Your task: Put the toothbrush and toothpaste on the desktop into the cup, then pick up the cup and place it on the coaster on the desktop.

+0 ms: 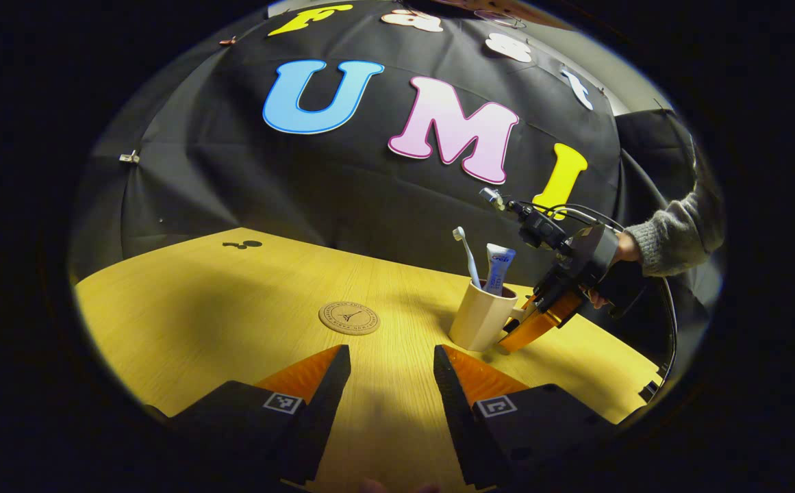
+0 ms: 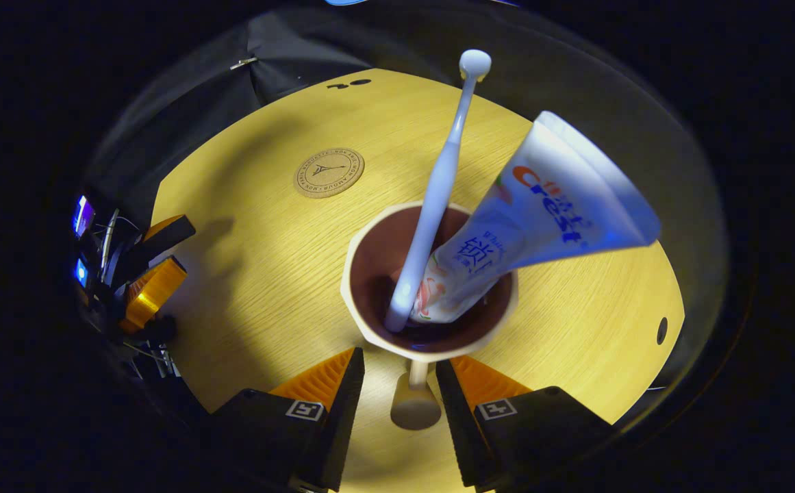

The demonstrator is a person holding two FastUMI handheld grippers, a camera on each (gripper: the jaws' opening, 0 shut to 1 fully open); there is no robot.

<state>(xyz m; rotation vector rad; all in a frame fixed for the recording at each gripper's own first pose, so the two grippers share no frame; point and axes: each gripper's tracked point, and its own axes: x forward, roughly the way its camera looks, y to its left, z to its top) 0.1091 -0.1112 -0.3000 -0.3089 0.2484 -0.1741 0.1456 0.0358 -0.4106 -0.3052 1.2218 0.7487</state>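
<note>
Right claw [image 2: 397,383] sits with its fingers on either side of the cup handle [image 2: 415,404], gap still visible. The cream cup [image 2: 370,322], dark brown inside, stands on the wooden counter [image 2: 246,274] holding 1 white toothbrush [image 2: 438,185] and 1 toothpaste tube [image 2: 548,205]. The round cork coaster [image 2: 329,172] lies apart. Left claw [image 1: 392,373] is wide open, holding nothing.

left gripper [image 1: 392,383]: we've got two chunky wedge fingers, each on a dark block with a little square black-and-white tag on top
right gripper [image 2: 400,387]: same deal, matching wedge fingers and the same square tags
right gripper seen from the left gripper view [image 1: 541,322]: boxy dark body, a small camera-ish module up top, thin black cables looping off the back
sleeve [image 1: 674,236]: we're wearing a fuzzy grey knit with a ribbed cuff
</note>
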